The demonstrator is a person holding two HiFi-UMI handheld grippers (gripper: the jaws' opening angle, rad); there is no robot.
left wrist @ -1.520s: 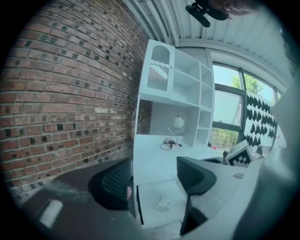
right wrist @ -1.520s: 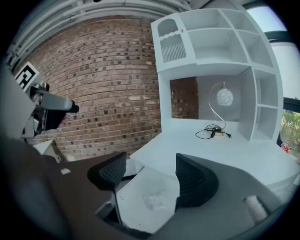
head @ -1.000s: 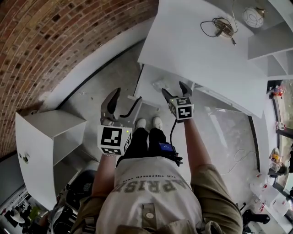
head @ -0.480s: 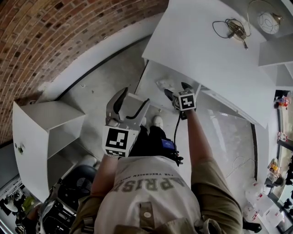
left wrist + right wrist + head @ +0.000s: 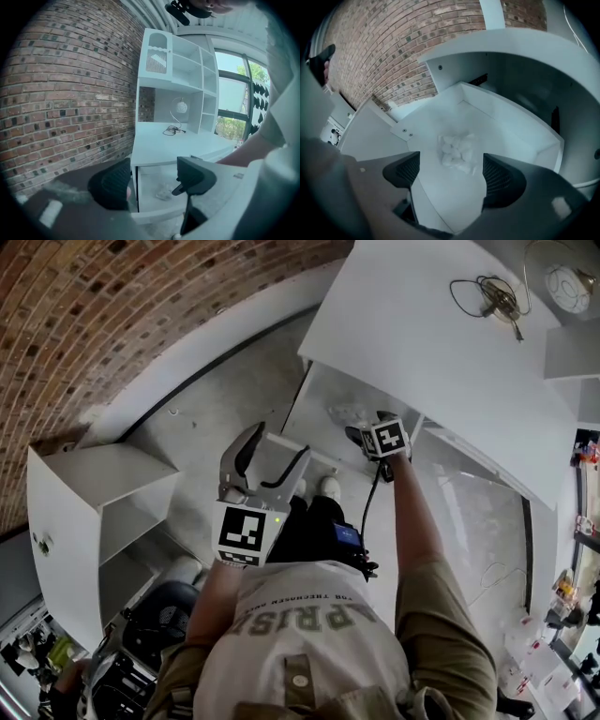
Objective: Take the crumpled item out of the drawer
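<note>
Right gripper view: pale, lumpy crumpled item (image 5: 457, 152)

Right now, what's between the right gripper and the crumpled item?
Nothing: only bare drawer floor between the right gripper and crumpled item, in the right gripper view.

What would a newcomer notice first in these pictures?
The crumpled white item lies alone in the open white drawer under the desk. The right gripper hangs above it, pointing down; its jaws have just been opening and hold nothing yet. The left gripper, open and empty, is nearer the person; red brick wall fills the left.
</note>
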